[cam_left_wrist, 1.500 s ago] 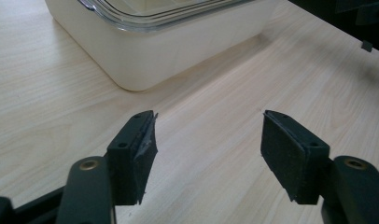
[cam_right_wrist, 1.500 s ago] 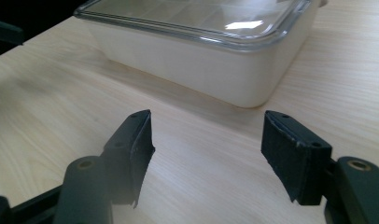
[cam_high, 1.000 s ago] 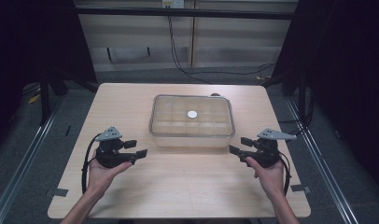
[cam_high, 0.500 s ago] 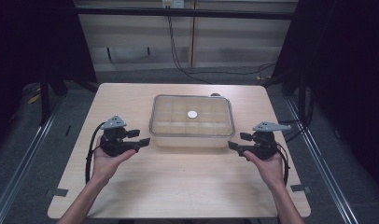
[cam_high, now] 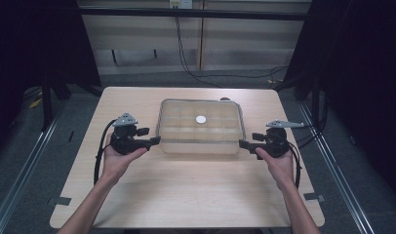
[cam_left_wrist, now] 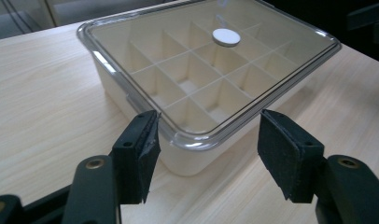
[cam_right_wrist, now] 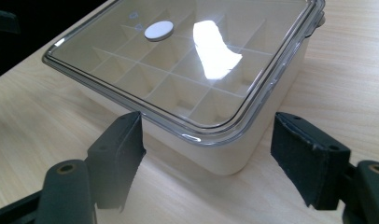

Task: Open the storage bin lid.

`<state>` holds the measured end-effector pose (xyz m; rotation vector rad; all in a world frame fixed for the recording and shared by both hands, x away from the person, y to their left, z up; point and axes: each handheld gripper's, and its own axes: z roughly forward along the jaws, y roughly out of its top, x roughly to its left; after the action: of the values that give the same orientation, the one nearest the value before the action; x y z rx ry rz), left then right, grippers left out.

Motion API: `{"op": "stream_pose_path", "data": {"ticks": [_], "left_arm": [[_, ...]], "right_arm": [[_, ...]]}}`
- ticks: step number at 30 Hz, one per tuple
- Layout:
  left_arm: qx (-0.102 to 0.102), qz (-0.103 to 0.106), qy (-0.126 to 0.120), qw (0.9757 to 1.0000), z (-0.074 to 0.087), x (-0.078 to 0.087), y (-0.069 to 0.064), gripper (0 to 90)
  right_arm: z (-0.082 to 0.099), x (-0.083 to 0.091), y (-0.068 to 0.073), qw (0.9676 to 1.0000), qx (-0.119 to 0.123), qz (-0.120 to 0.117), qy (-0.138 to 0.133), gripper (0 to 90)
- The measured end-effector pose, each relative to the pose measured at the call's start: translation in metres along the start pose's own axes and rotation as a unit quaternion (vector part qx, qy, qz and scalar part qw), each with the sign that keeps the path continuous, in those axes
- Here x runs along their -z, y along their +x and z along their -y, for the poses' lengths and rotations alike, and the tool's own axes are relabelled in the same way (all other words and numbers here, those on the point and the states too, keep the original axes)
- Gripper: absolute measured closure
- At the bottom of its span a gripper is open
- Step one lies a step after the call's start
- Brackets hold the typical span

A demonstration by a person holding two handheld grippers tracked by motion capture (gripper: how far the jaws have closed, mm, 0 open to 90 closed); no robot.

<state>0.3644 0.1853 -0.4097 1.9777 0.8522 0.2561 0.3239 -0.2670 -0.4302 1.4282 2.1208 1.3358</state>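
Flanking the lidded compartment box [cam_high: 201, 127] mid-bench, left hand-held gripper [cam_high: 155, 140] and right hand-held gripper [cam_high: 242, 143], both released, seemingly target its lid [cam_left_wrist: 211, 65] corners.

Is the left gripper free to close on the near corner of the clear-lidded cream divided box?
Probably yes. The left gripper stands open, its jaws either side of the near corner of the clear-lidded cream divided box, with bare wooden table around it and nothing between.
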Motion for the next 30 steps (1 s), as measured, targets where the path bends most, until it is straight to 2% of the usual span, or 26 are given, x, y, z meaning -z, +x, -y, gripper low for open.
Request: {"op": "stream_pose_path", "data": {"ticks": [4,5,6,7,8,11,14,18,20,24,27,30], "left_arm": [[0.010,0.003,-0.003,0.9999,-0.008,-0.004,0.008,38.9],[0.011,0.001,0.003,0.9999,-0.009,-0.008,0.011,38.9],[0.011,0.000,0.005,0.9999,-0.009,-0.009,0.012,38.9],[0.013,-0.001,0.015,0.9998,-0.009,-0.013,0.015,38.9],[0.016,-0.001,0.017,0.9997,-0.008,-0.015,0.017,38.8],[0.018,-0.004,0.023,0.9996,-0.009,-0.020,0.021,38.3],[0.022,-0.006,0.024,0.9994,-0.013,-0.022,0.024,37.4],[0.027,-0.007,0.023,0.9993,-0.020,-0.023,0.028,34.4],[0.029,-0.011,0.021,0.9993,-0.021,-0.024,0.030,33.4],[0.035,-0.015,0.030,0.9988,-0.021,-0.028,0.035,31.7],[0.041,-0.016,0.044,0.9981,-0.017,-0.036,0.039,29.0],[0.045,-0.013,0.050,0.9976,-0.015,-0.040,0.042,25.2]], "right_arm": [[-0.008,-0.003,-0.002,0.9999,0.007,-0.005,0.011,25.8],[-0.011,-0.004,-0.003,0.9998,0.010,-0.010,0.015,29.7],[-0.015,-0.005,-0.004,0.9993,0.010,-0.026,0.023,32.4],[-0.017,-0.006,-0.005,0.9992,0.012,-0.028,0.027,31.7],[-0.022,-0.007,-0.006,0.9990,0.024,-0.022,0.031,31.5],[-0.028,-0.008,-0.010,0.9993,0.024,-0.010,0.027,31.5],[-0.036,-0.012,-0.012,0.9989,0.032,-0.001,0.034,29.3],[-0.044,-0.018,-0.011,0.9986,0.030,0.007,0.042,22.2],[-0.048,-0.020,-0.011,0.9986,0.032,0.010,0.041,21.6],[-0.053,-0.027,-0.014,0.9991,0.021,0.012,0.035,20.0],[-0.053,-0.035,-0.016,0.9985,0.020,0.016,0.049,19.3],[-0.051,-0.045,-0.017,0.9975,0.016,0.009,0.069,18.8]]}}
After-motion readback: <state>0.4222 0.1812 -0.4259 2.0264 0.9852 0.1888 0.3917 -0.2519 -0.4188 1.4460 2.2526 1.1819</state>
